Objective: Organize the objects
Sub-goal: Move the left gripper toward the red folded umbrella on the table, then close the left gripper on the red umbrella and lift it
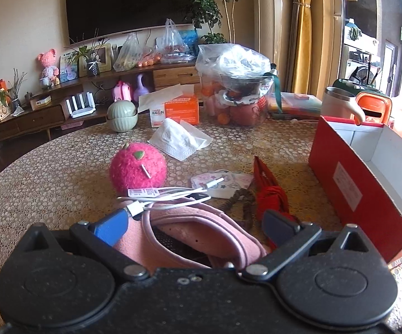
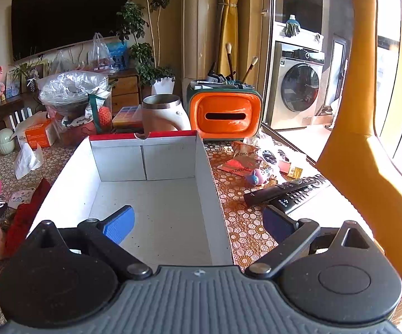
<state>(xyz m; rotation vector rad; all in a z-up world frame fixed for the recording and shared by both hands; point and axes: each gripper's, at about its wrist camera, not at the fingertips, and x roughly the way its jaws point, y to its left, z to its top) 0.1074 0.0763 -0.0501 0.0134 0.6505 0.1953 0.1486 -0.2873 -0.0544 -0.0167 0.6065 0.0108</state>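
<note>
The left tool [image 1: 194, 226] is spread wide around the pink pouch [image 1: 201, 231], just left of the red box [image 1: 359, 183]; grasping seems in hand. Next, close and carry it boxward. The right tool [image 2: 198, 225] gapes empty above the box [image 2: 151, 167].

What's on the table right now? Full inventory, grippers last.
cardboard box: 1, red outside, white inside, empty, table's right part
pouch: 1, pink, between the left fingers
charging cable: 1, white, on pouch
plush ball: 1, pink, behind cable
red cloth: 1, left of box
tissue: 1, white, mid-table
remote: 1, black, right of box
tissue dispenser: 1, orange, behind box
mug: 1, cream, behind box
left gripper: open, around pouch
right gripper: open, straddling box's right wall
</note>
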